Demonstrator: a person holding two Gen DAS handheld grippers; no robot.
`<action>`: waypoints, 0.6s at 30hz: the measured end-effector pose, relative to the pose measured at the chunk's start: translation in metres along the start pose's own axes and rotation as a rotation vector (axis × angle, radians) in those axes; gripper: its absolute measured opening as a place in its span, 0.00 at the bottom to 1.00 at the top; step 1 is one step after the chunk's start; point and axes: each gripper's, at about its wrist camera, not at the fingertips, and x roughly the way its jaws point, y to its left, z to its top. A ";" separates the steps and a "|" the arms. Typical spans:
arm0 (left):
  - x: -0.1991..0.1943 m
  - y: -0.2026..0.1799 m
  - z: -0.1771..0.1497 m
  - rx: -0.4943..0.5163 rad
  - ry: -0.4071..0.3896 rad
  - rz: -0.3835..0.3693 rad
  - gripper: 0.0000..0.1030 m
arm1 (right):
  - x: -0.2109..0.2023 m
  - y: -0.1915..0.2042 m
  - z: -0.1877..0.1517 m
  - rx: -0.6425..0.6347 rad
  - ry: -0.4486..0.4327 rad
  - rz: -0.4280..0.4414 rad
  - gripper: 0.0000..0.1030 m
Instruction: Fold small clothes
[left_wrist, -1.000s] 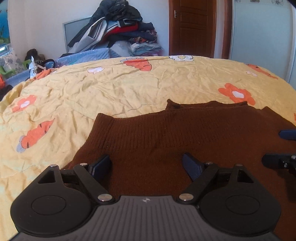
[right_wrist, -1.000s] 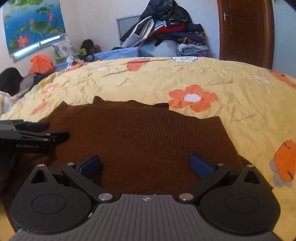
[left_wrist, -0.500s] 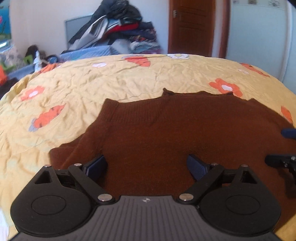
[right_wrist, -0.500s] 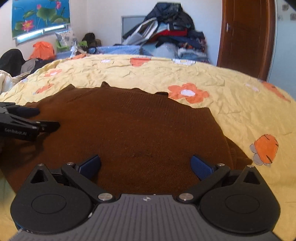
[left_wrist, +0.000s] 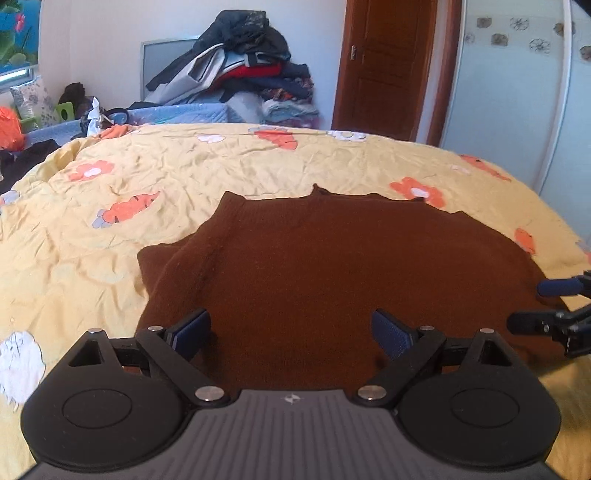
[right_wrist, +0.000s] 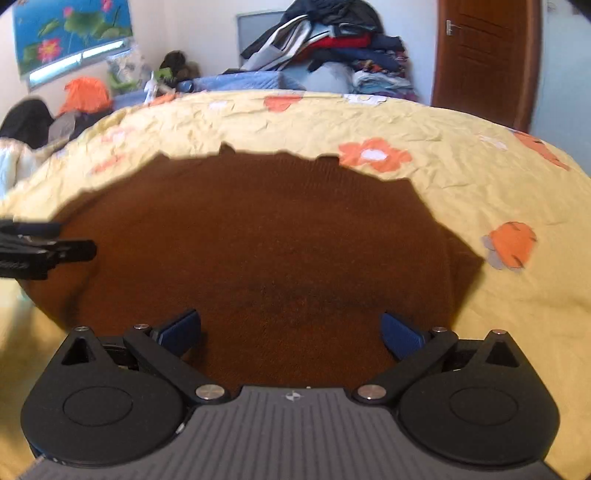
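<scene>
Two grippers: both spread wide, neither has hold of anything.
Left gripper (left_wrist: 291, 330): black linkage arms with blue pads, jaws far apart, brown knit showing in the gap between them. Its tips also poke into the right wrist view at about 9 o'clock (right_wrist: 70, 240), over the sweater's left edge; can't tell if they touch the fabric.
Right gripper (right_wrist: 291, 330): same build, same wide gap, hanging over the near part of the sweater. Seen from the left wrist view it comes in at 3 o'clock (left_wrist: 532, 304), one blue pad above one black finger with a clear gap between.
Sweater: dark brown knitted sweater (left_wrist: 332, 277), lying flat on the bed, filling the middle of both views. Collar points toward 12 o'clock, away from the cameras. A folded bit of sleeve sticks out from under the body at roughly 9 o'clock in the left view, and another sticks out at 3 o'clock in the right view (right_wrist: 465, 266).
Bed cover: wrinkly yellow sheet with orange and white flower prints (left_wrist: 147, 177), under the sweater and around it on all visible sides.
Background at 12 o'clock: big heap of mixed dark, red and grey clothes (left_wrist: 240, 70) against the far wall.
Door: brown wooden door (left_wrist: 388, 62), around 1 o'clock, just beside the clothes heap.
Poster: blue lotus-flower picture (right_wrist: 70, 29) on the wall at 11 o'clock in the right view.
</scene>
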 end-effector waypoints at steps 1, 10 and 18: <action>0.006 -0.002 -0.005 0.016 0.035 0.006 0.92 | -0.008 0.003 -0.004 -0.005 -0.030 0.011 1.00; 0.004 -0.003 -0.020 0.058 0.045 0.034 0.98 | -0.005 0.011 -0.016 -0.043 0.015 -0.020 1.00; 0.005 -0.003 -0.021 0.030 0.063 0.031 1.00 | -0.002 0.014 -0.024 -0.075 0.025 -0.018 1.00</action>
